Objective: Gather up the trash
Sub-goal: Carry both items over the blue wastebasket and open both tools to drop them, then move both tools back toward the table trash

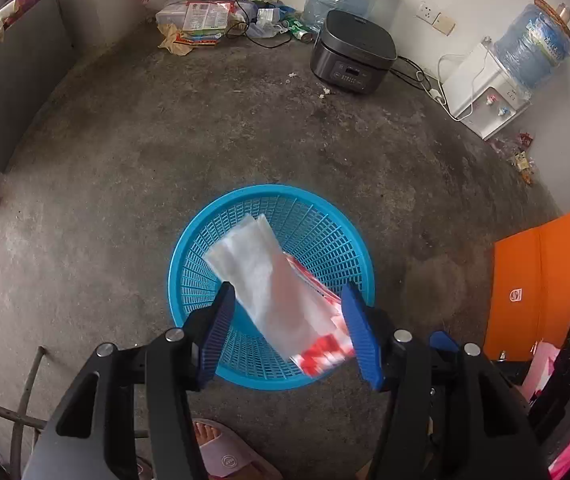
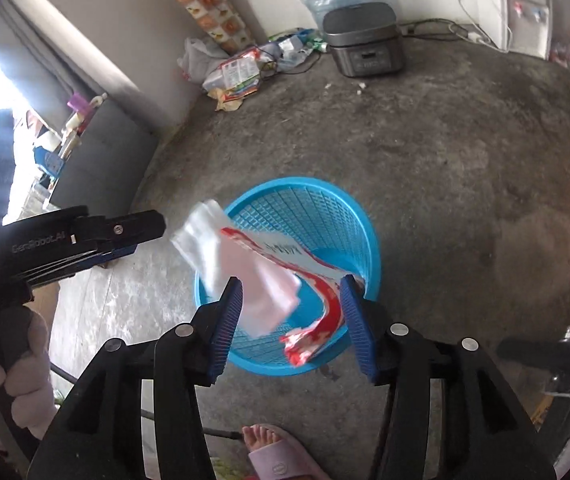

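Above the blue basket (image 1: 189, 260), clear red-printed plastic wrapper (image 1: 277, 292) blurred over its mouth, left gripper (image 1: 291, 332) spread, right gripper (image 2: 291, 326) spread, neither pinching anything

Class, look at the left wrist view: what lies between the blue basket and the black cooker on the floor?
In the left wrist view, bare concrete floor separates the blue basket from the black cooker, apart from small white scraps near the cooker.

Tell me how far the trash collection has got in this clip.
Midway. Both the left gripper and right gripper are open over the blue basket, with a blurred red-and-white plastic wrapper between the fingers, apparently dropping in. Left: the litter pile by the far wall and the wrappers near the water dispenser.
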`<state>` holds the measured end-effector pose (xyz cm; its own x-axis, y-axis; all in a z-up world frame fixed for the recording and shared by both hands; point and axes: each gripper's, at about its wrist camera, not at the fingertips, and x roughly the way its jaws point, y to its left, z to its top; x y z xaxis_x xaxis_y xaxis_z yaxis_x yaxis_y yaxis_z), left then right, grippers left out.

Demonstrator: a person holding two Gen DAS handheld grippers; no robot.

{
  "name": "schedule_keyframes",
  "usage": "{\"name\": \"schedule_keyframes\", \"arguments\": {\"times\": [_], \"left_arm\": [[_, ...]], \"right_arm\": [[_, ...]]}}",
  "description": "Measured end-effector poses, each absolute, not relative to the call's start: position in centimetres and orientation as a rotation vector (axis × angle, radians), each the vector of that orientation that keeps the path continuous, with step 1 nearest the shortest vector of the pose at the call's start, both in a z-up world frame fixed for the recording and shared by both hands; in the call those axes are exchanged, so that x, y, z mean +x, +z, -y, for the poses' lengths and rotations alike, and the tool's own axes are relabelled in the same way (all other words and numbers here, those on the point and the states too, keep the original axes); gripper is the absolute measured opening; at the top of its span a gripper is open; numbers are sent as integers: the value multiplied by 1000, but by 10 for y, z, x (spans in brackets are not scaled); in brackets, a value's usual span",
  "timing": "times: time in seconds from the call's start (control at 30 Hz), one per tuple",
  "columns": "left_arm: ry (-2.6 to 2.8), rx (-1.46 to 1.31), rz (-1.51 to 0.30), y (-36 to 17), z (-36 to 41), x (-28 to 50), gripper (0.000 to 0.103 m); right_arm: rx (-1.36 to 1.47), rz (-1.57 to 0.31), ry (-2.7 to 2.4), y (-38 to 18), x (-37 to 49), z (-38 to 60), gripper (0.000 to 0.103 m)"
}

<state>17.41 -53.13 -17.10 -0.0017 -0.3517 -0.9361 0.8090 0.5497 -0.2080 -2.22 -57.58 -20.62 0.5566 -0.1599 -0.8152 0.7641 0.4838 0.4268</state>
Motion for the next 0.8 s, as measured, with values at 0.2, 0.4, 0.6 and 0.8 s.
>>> {"name": "schedule_keyframes", "arguments": {"times": [0.2, 0.4, 0.6, 0.8], "left_arm": [[-1013, 396, -1185, -132, 517, 168, 58], [-1071, 289, -1058, -64, 473, 163, 62], [-1121, 207, -892, 9, 399, 145, 72], [-1065, 142, -716, 69, 306, 126, 91]], "right_arm": [[926, -757, -652, -194, -40, 565, 49], [871, -709, -648, -166, -43, 555, 50], [691, -641, -633, -113, -33, 520, 62], [437, -506, -622, -55, -32, 466, 89]]}}
